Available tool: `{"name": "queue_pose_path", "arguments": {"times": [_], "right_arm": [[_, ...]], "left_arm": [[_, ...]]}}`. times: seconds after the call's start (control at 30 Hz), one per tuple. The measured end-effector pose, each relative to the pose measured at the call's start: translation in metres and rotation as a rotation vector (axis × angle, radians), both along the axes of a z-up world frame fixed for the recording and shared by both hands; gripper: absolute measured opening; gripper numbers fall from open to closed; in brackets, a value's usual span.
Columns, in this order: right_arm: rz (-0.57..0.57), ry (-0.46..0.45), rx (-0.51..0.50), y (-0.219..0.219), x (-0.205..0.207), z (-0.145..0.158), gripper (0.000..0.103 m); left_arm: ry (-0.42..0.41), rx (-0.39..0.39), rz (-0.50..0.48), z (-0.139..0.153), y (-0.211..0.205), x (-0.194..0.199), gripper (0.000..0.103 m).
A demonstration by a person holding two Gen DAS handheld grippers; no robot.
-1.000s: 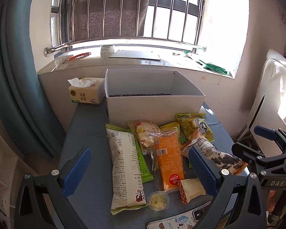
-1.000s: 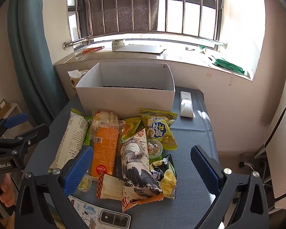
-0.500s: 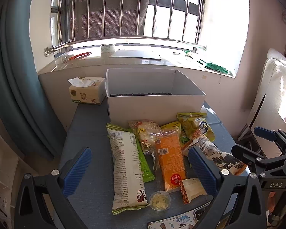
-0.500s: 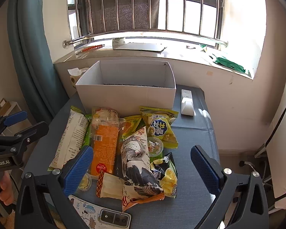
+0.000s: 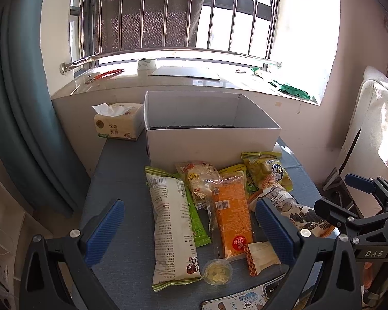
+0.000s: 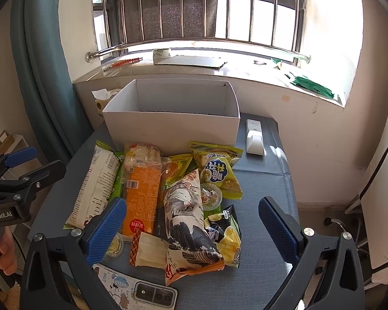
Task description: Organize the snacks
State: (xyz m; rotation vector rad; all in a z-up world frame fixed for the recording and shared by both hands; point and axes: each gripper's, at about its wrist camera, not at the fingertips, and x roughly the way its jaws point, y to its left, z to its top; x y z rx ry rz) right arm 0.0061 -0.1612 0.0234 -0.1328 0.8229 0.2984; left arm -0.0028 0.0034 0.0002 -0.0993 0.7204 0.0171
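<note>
A pile of snack packets lies on the blue table (image 5: 111, 180) in front of an open white box (image 5: 209, 142): a long white packet (image 5: 172, 222), an orange packet (image 5: 231, 219), a black-and-white bag (image 6: 187, 214), a yellow-green bag (image 6: 217, 170) and a small jelly cup (image 5: 217, 272). The box (image 6: 173, 126) looks empty. My left gripper (image 5: 188, 230) is open and empty, hovering over the white and orange packets. My right gripper (image 6: 191, 224) is open and empty over the black-and-white bag.
A tissue pack (image 5: 117, 125) stands left of the box. A white remote (image 6: 254, 139) lies right of it. A phone (image 6: 139, 290) lies at the table's near edge. A windowsill and barred window are behind; a teal curtain (image 5: 20, 103) hangs left.
Both grippers have drifted slightly forward and down toward the snack pile. Nothing on the table has moved.
</note>
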Motion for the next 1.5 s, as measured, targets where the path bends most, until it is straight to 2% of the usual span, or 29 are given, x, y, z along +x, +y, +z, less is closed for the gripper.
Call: {"name": "queue_pose_path", "arguments": {"times": [0.33, 0.6, 0.77, 0.93, 1.0, 1.03, 1.23, 1.4, 1.5], "right_arm": [[-0.005, 0.030, 0.005, -0.002, 0.002, -0.008, 0.103], [-0.005, 0.109, 0.010, 0.001, 0.012, -0.030, 0.103], [-0.015, 0.145, -0.090, 0.014, 0.021, -0.048, 0.103], [0.033, 0.187, -0.129, 0.025, 0.021, -0.066, 0.102], [0.052, 0.209, -0.145, 0.029, 0.021, -0.074, 0.074], [0.064, 0.228, -0.144, 0.029, 0.021, -0.079, 0.044], [0.039, 0.251, 0.032, 0.009, 0.019, -0.076, 0.043], [0.015, 0.210, 0.229, -0.021, 0.015, -0.050, 0.042], [-0.013, 0.178, 0.288, -0.036, 0.014, -0.038, 0.042]], "left_arm": [[0.008, 0.004, 0.007, -0.003, 0.002, 0.001, 0.103], [0.020, 0.004, 0.017, -0.009, 0.007, -0.001, 0.103], [0.046, -0.005, 0.027, -0.019, 0.014, -0.001, 0.103], [0.076, -0.025, 0.055, -0.030, 0.026, -0.003, 0.103], [0.095, -0.036, 0.067, -0.035, 0.032, -0.002, 0.103], [0.105, -0.039, 0.075, -0.038, 0.034, -0.002, 0.103], [0.142, -0.055, 0.099, -0.055, 0.044, -0.001, 0.103], [0.184, -0.078, 0.077, -0.069, 0.045, 0.010, 0.103], [0.225, -0.093, 0.053, -0.081, 0.045, 0.024, 0.103]]}}
